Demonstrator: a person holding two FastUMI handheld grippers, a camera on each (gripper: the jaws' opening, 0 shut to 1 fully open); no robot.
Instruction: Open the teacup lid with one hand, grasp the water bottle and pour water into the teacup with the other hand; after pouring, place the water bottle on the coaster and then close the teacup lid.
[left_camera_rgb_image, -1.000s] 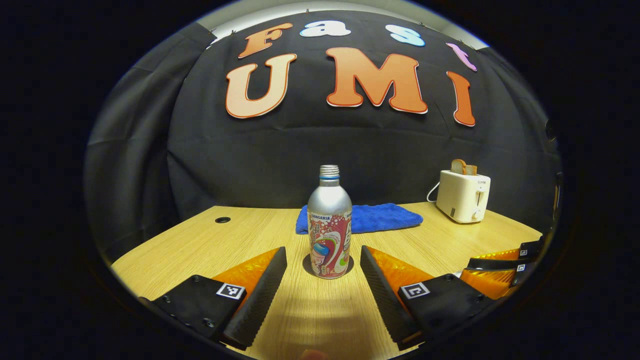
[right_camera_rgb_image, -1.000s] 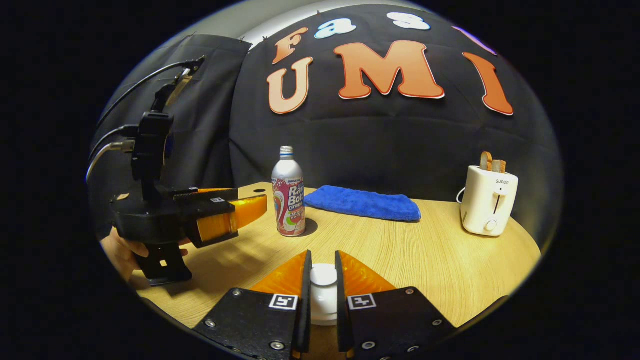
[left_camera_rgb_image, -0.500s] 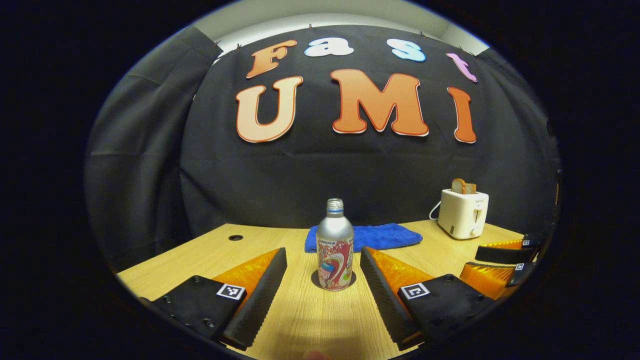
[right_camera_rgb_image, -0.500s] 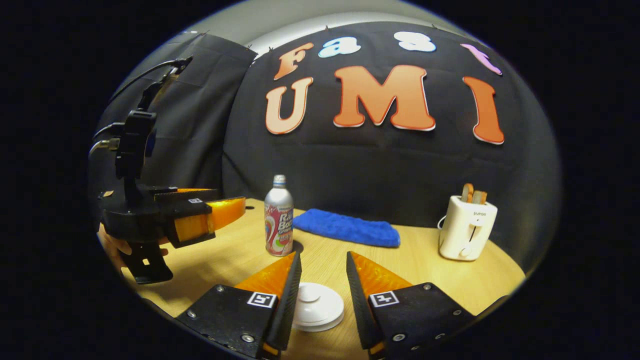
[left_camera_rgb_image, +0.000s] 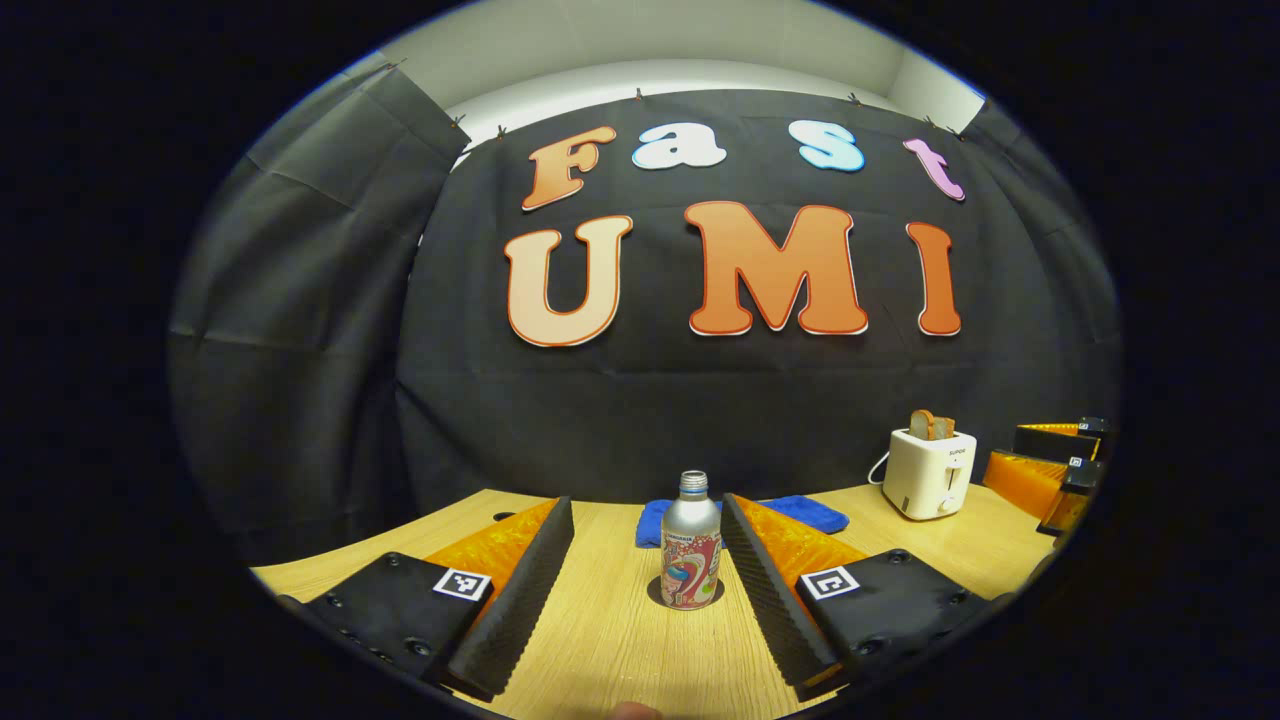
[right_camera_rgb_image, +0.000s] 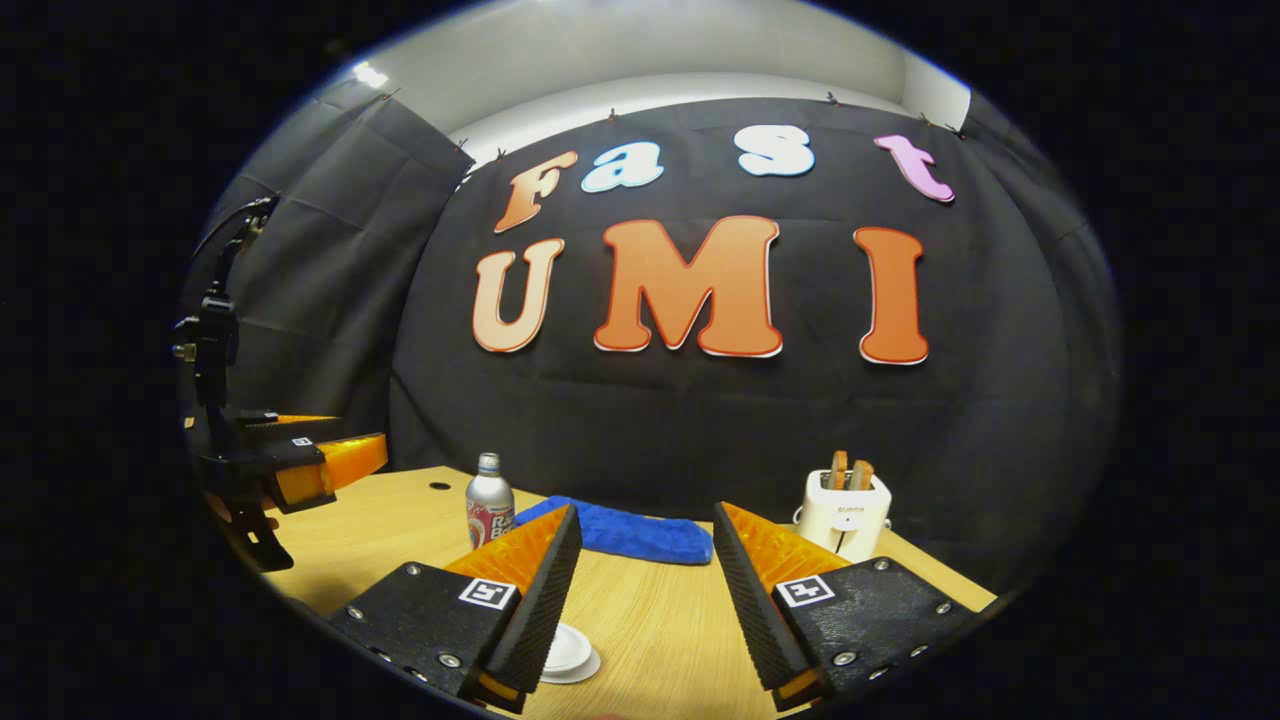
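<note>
The tabletop (left_camera_rgb_image: 620, 650) is light wood grain, 1 in count, and carries every item listed below.

Towel (right_camera_rgb_image: 625, 532): 1, blue, folded flat at the rear of the tabletop, just behind the bottle.

Grippers: 2. The left gripper (left_camera_rgb_image: 645, 560) has its fingers spread wide and released, grasping nothing; in the left gripper view the bottle appears between them but farther off, apart from both. The right gripper (right_camera_rgb_image: 640, 570) also has its fingers spread wide and released, grasping nothing. In the right gripper view the left gripper appears at the far left edge, raised above the tabletop.

Toaster (left_camera_rgb_image: 930, 474): 1, white, at the rear right of the tabletop, with 2 slices of bread (right_camera_rgb_image: 849, 472) standing in its slots.

Bottle (left_camera_rgb_image: 690, 545): 1, upright, silver metal with a threaded neck, no cap fitted, and a red and white printed label on the lower body. It stands on the coaster (left_camera_rgb_image: 660, 597), 1 dark round disc whose edge shows around the bottle base.

Lid (right_camera_rgb_image: 568, 651): 1, white, round, with a raised centre. In the right gripper view it sits low, partly hidden behind the left-hand finger (right_camera_rgb_image: 530, 610), apart from the finger tips. Whether a cup sits under it cannot be told.
</note>
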